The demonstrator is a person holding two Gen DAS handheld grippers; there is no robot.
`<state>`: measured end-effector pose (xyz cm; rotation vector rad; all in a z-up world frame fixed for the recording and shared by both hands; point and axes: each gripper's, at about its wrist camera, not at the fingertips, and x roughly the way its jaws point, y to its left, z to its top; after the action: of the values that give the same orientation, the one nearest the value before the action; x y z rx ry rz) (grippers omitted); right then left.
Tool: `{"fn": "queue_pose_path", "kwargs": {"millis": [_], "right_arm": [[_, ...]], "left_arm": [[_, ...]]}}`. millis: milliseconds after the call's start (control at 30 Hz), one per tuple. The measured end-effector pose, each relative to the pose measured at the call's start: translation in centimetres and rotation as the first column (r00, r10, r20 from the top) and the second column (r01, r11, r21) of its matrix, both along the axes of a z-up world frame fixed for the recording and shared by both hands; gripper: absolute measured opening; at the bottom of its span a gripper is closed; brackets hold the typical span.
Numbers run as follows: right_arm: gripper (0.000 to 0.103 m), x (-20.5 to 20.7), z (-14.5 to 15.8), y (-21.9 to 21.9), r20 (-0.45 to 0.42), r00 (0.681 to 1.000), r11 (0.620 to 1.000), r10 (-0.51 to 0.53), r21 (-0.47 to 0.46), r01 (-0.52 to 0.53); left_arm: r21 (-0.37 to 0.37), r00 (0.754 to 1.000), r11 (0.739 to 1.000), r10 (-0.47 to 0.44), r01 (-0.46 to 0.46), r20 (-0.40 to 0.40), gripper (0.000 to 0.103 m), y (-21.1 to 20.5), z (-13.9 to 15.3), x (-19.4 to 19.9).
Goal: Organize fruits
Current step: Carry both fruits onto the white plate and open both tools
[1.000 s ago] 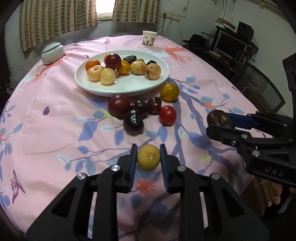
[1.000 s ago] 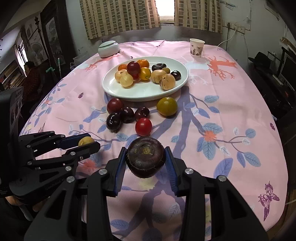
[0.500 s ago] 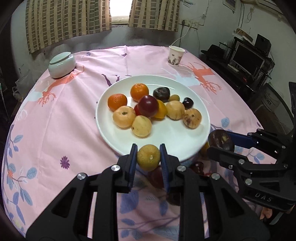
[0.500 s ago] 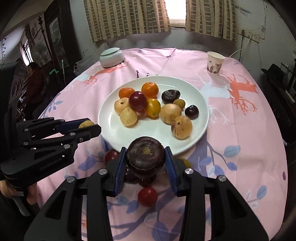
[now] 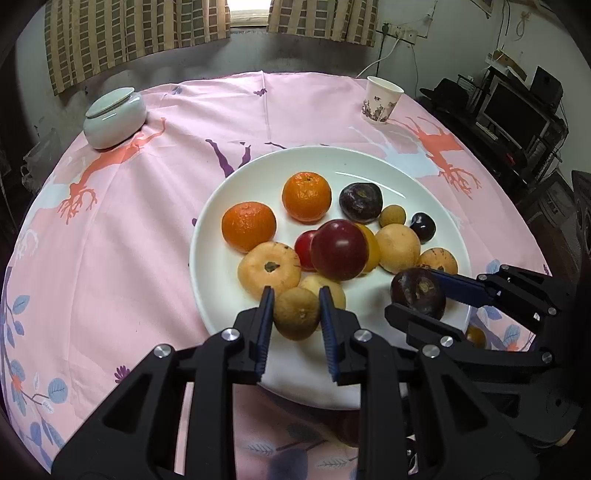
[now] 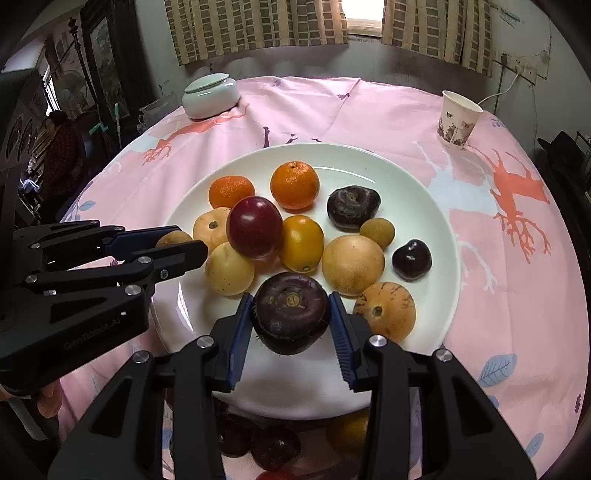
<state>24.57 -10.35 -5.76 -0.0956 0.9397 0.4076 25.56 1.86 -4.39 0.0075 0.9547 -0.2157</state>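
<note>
Pink tablecloth (image 5: 147, 229), one white plate (image 5: 214, 236), two oranges (image 5: 306, 195)

a lived-in home room: curtains (image 6: 258, 26), tablecloth (image 5: 147, 206), monitor (image 5: 513, 114)

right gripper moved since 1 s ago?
Yes. The right gripper, shut on the dark purple fruit, has advanced from over the pink tablecloth to over the near part of the white plate.

Checked curtains (image 5: 140, 33) flanking a bright window (image 6: 364, 16) — grey wall (image 5: 207, 62).
</note>
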Motion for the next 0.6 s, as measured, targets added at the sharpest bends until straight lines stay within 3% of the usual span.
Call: {"fn": "queue_pose_path", "kwargs": {"millis": [33, 100, 133, 167, 300, 367, 600], "right_arm": [[0.045, 0.1, 0.0, 0.1, 0.01, 1.0, 1.0, 0.0, -0.004, 0.0], [0.057, 0.1, 0.2, 0.2, 0.03, 1.0, 1.0, -0.002, -0.013, 0.002], [0.062, 0.0, 0.5, 0.1, 0.039, 0.999, 1.0, -0.008, -0.014, 0.008], [0.062, -0.2, 0.8, -0.1, 0.046, 0.999, 1.0, -0.013, -0.013, 0.013], [0.063, -1.9, 2.8, -1.4, 0.072, 0.997, 0.999, -0.036, -0.022, 0.037], [0.063, -3.4, 3.8, -2.3, 0.081, 0.996, 0.999, -0.045, -0.019, 0.047], [0.063, -10.4, 3.7, -5.3, 0.041, 0.996, 0.996, -0.085, 0.03, 0.084]], "left_arm": [[0.001, 1.0, 1.0, 0.003, -0.003, 0.005, 0.026, 0.0, 0.1, 0.2], [0.007, 1.0, 1.0, 0.008, -0.009, 0.023, 0.042, 0.0, 0.5, 0.1], [0.008, 0.999, 1.0, 0.016, -0.017, 0.036, 0.055, 0.0, 0.9, 0.0], [0.005, 0.998, 1.0, 0.025, -0.025, 0.052, 0.062, 0.2, 1.3, -0.2], [-0.022, 0.995, 0.999, 0.038, -0.036, 0.091, 0.07, 0.9, 3.4, -2.4], [-0.033, 0.991, 0.999, 0.039, -0.035, 0.128, 0.086, 1.0, 4.4, -4.3], [-0.064, 0.987, 0.998, 0.039, -0.03, 0.154, 0.089, 0.7, 3.9, -12.2]]}}
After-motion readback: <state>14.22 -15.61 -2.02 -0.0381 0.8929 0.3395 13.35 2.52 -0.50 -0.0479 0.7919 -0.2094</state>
